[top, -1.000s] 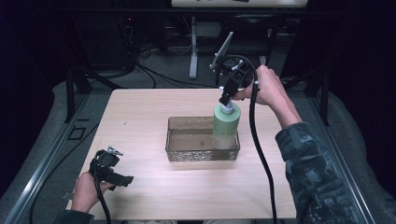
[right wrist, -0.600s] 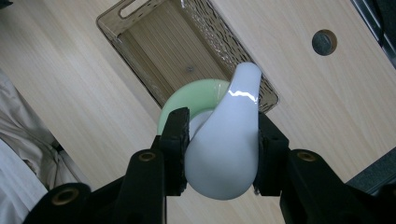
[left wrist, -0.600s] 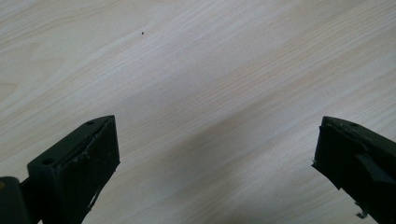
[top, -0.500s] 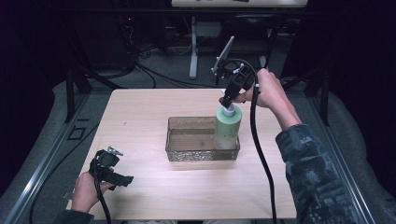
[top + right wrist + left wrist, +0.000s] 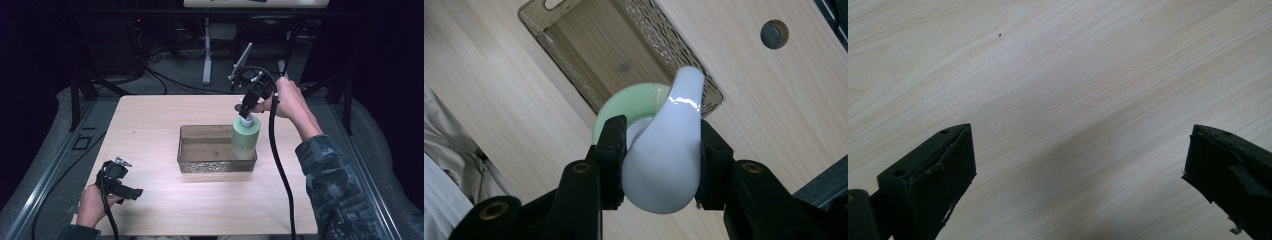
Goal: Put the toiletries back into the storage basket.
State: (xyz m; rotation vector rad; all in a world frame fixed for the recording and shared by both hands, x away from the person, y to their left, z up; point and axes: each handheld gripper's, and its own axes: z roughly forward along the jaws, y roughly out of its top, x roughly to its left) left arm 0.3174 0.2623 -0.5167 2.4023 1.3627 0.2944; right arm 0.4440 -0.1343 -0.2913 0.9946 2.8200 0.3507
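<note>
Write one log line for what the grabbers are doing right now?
right gripper: shut on pump bottle head, bottle upright in tray | left gripper: open over table

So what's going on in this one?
A person works at a wooden table with a gripper in each hand. The right gripper is shut on the white pump head of a green bottle, which stands upright at the right end of a clear tray. The left gripper sits open near the table's front left corner, nothing between its jaws.

Right tongs [image 5: 659,160] clamped; left tongs [image 5: 1073,180] gape wide.
</note>
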